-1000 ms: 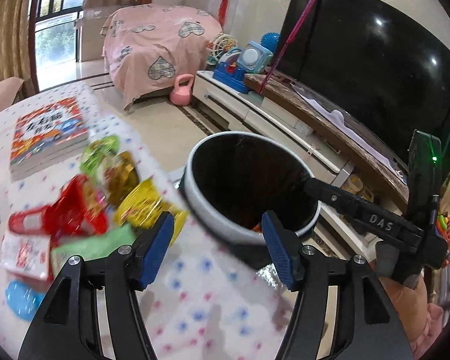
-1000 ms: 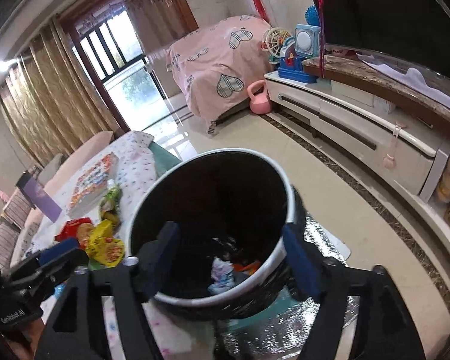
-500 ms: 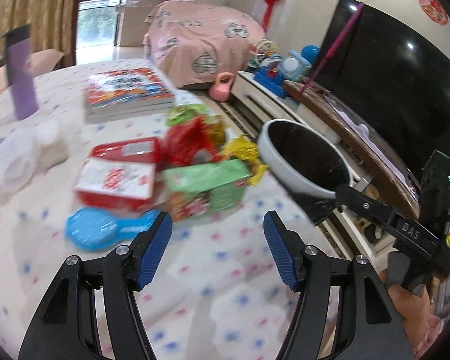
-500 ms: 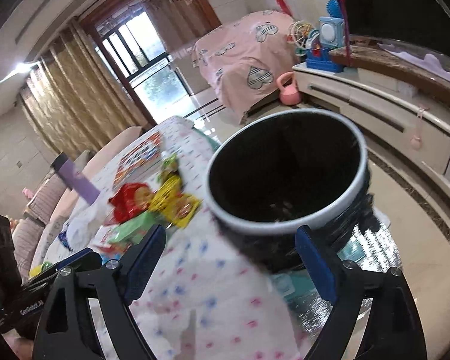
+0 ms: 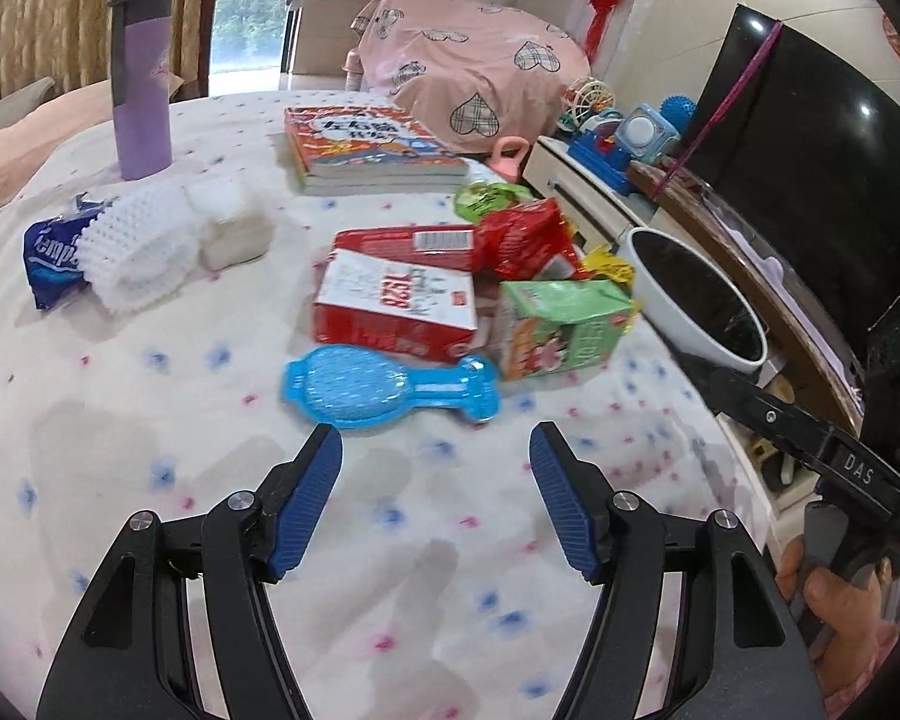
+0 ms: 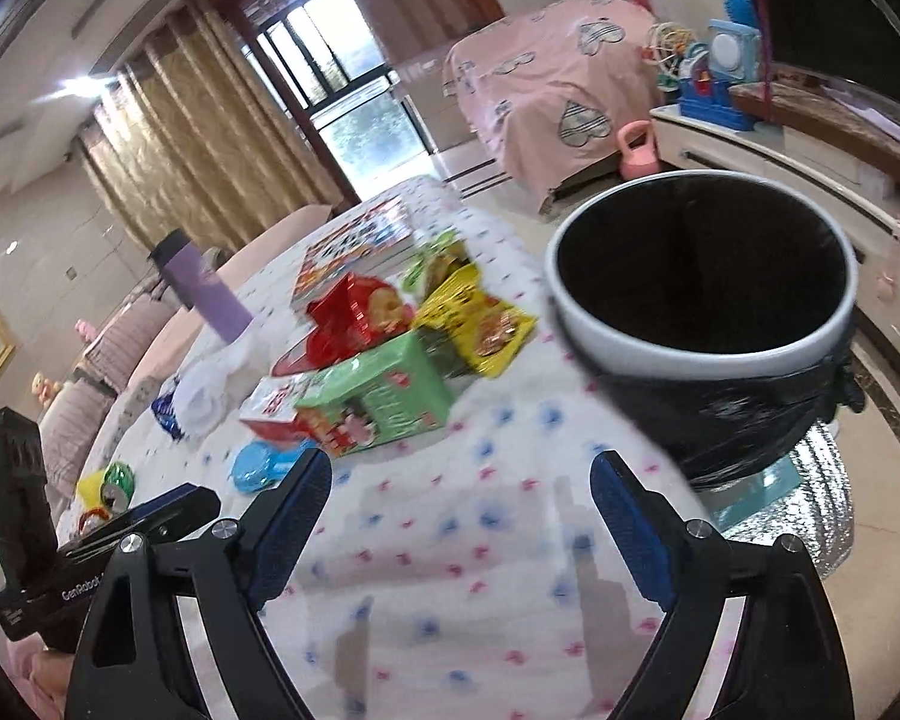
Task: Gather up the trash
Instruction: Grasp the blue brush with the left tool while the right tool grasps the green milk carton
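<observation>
Blue-padded left gripper (image 5: 435,450) has swung from bin (image 5: 699,300) toward wrappers (image 5: 528,237).

On the bench (image 5: 150,420) I count two red cartons (image 5: 390,306), one lying behind the other (image 5: 408,240), and one green carton (image 5: 561,324). There are three crinkled wrappers: one red (image 5: 528,237), one yellow (image 6: 480,324), one green (image 5: 486,198). There are also one blue brush (image 5: 384,390), one purple tumbler (image 5: 141,84), two stacked books (image 5: 372,147), one blue tissue pack (image 5: 51,255) and one white-rimmed trash bin (image 6: 702,294).
</observation>
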The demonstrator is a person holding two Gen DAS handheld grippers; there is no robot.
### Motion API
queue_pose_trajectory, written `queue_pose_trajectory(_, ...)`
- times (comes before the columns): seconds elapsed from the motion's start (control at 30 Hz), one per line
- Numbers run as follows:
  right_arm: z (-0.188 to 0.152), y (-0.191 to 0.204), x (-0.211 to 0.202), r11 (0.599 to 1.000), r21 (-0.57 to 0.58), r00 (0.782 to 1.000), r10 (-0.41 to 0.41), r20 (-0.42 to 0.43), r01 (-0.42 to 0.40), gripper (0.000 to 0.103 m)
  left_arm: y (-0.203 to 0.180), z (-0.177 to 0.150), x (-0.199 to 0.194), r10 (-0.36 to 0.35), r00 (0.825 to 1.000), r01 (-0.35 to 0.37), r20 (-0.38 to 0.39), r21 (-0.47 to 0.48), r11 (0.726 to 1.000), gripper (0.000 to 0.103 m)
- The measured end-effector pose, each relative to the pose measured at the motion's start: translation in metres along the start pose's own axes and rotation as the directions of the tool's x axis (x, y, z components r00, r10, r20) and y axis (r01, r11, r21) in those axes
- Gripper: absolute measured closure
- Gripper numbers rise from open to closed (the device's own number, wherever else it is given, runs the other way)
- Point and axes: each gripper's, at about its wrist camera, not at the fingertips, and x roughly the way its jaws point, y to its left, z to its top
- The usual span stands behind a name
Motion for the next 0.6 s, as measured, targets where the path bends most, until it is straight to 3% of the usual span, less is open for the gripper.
queue_pose_trajectory(0.2, -0.001, 0.014, 0.013, 0.999, -0.040, 0.999, 0.024, -0.036, -0.025, 0.013, 0.017, 0.007, 0.012, 0.009, 0.999, -0.006, -0.037, 0.065, 0.998, 0.032)
queue_pose_trajectory(0.6, 0.012, 0.027, 0.048, 0.994, -0.081, 0.993, 0.062, -0.097, -0.070, 0.013, 0.022, 0.025, 0.042, -0.026, 0.994, 0.046, -0.110, 0.185, 0.982, 0.026)
